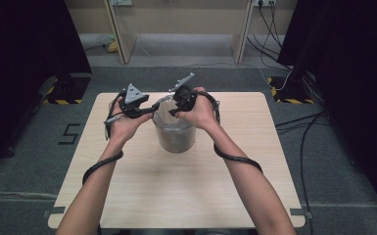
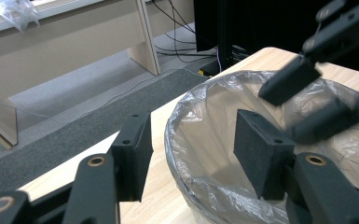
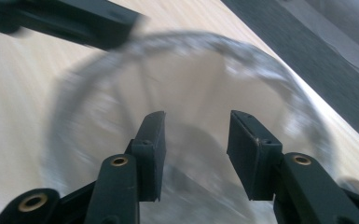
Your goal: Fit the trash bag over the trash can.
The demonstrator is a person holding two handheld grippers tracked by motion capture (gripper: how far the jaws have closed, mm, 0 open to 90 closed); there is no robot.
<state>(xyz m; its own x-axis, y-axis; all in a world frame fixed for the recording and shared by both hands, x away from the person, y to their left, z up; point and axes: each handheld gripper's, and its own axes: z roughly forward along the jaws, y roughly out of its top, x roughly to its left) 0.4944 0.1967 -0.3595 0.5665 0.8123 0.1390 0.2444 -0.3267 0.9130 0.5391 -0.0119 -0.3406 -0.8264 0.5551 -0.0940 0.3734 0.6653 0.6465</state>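
Hidden: in the high view the hands cover both jaw tips; the right gripper view is blurred, so the bin's inside is hard to read.
Bin (image 1: pixel 175 134): small, lined with a clear plastic bag (image 2: pixel 200 140), mid-surface (image 1: pixel 176 196), between the hands.
Left tongs (image 2: pixel 193 151): jaws wide, straddling the near rim, gripping nothing.
Right tongs (image 3: pixel 196 151): jaws apart, empty, over the bin's mouth.
Hands: left hand (image 1: pixel 125 122) and right hand (image 1: pixel 200 115) raised at either side of the bin, tongs angled inward.
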